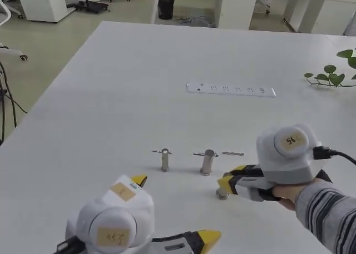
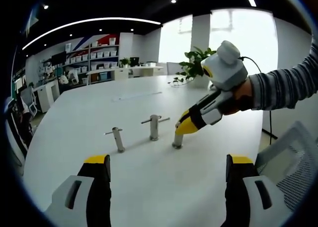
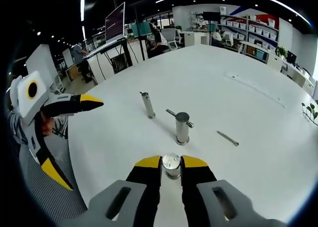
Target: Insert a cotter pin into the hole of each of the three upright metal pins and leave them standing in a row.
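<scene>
The right tongs (image 3: 171, 163) clamp the nearest pin (image 3: 172, 174), upright on the bench (image 3: 223, 88). The left tongs (image 2: 167, 160) gape wide, empty. A cotter pin (image 3: 227, 137) lies beyond the right tongs.

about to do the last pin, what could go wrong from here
The right gripper clamps the short silver metal pin near its head, so its jaws may cover the hole.
The thin loose cotter pin lies flat on the white table; the open left gripper might slide it rather than lift it.
The neighbouring pinned metal pin stands close and could be tipped.
</scene>
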`<state>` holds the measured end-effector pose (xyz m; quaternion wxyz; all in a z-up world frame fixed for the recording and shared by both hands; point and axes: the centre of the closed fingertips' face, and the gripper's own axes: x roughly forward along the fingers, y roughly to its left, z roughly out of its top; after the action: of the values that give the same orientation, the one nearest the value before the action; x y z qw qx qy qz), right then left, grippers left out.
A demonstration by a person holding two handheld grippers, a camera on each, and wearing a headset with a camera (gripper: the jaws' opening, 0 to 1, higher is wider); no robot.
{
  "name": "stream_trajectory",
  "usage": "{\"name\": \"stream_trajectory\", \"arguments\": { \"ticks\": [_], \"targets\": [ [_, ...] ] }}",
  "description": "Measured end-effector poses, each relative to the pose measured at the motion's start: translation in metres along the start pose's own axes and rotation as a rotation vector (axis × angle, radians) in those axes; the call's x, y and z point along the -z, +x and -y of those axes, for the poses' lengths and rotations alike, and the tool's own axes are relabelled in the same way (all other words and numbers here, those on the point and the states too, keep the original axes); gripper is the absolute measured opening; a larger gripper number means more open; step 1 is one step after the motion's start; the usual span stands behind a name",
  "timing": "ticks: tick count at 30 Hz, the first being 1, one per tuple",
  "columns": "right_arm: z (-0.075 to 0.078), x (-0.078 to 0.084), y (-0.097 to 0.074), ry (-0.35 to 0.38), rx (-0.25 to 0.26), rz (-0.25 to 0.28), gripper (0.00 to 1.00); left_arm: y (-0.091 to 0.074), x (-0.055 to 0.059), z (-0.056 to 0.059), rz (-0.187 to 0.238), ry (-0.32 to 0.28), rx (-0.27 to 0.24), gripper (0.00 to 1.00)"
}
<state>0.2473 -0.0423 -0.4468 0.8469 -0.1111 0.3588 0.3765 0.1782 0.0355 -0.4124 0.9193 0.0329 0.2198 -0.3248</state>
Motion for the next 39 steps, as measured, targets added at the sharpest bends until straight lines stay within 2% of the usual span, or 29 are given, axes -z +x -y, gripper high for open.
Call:
{"name": "stream_trajectory", "arguments": {
  "ticks": [6, 13, 22, 26, 31, 39],
  "targets": [
    [-0.002, 0.002, -0.008, -0.053, -0.022, 0.008, 0.16, 0.0, 0.001, 0.0, -0.002, 0.001, -0.003, 0.96],
    [0.005, 0.003, -0.019, -0.099, -0.042, 0.014, 0.2, 0.0, 0.001, -0.002, -0.01, -0.003, -0.013, 0.96],
    [0.022, 0.004, -0.027, -0.157, -0.082, -0.03, 0.2, 0.001, 0.0, -0.006, -0.012, -0.009, -0.021, 0.96],
    [0.031, 0.005, -0.026, -0.189, -0.099, -0.07, 0.2, 0.001, -0.001, -0.009, -0.008, -0.012, -0.027, 0.96],
    [0.046, 0.005, -0.022, -0.229, -0.1, -0.116, 0.2, 0.001, -0.004, -0.014, 0.0, -0.023, -0.039, 0.95],
    [0.073, 0.003, -0.011, -0.297, -0.1, -0.187, 0.2, 0.003, 0.001, -0.021, -0.011, -0.034, -0.053, 0.93]
  ]
}}
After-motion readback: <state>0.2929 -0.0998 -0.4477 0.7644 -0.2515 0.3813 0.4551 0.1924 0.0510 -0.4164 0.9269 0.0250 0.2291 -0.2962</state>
